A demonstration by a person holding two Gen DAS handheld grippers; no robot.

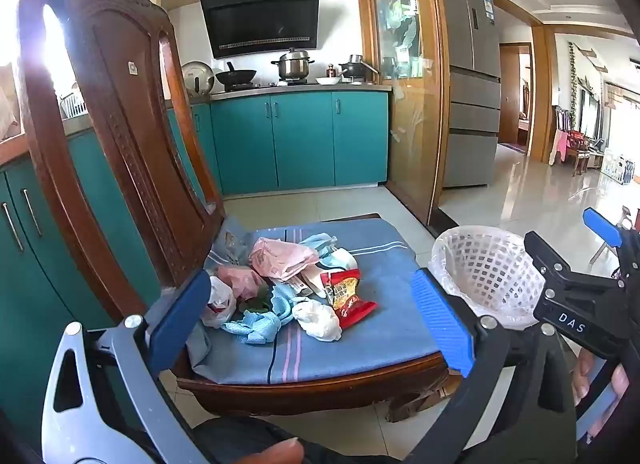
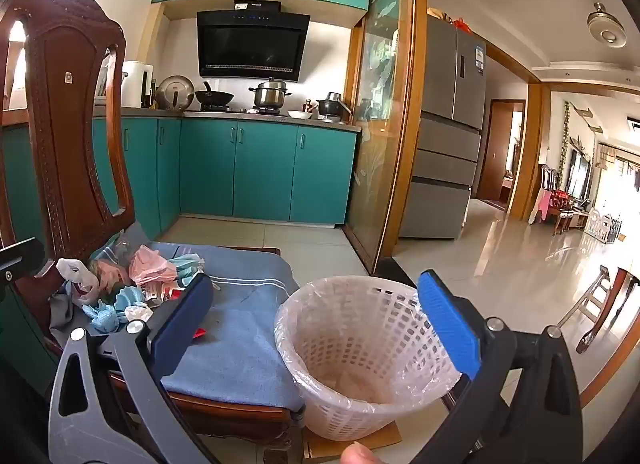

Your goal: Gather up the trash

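Note:
A pile of trash lies on the blue cushion (image 1: 360,344) of a wooden chair: a pink plastic bag (image 1: 282,258), a red snack wrapper (image 1: 346,296), a crumpled white tissue (image 1: 318,320), blue cloth scraps (image 1: 256,324) and a white bag (image 1: 218,304). My left gripper (image 1: 312,328) is open and empty, its jaws wide apart just in front of the pile. A white mesh basket (image 2: 360,348) lined with clear plastic stands on the floor right of the chair. My right gripper (image 2: 316,328) is open and empty, above the basket's near rim. The pile also shows in the right wrist view (image 2: 132,288).
The carved chair back (image 1: 100,124) rises on the left. Teal kitchen cabinets (image 1: 300,140) with pots on the counter stand behind. A glass sliding door (image 1: 408,104) and a grey fridge (image 1: 472,84) are on the right. The basket sits on a piece of cardboard (image 2: 384,442).

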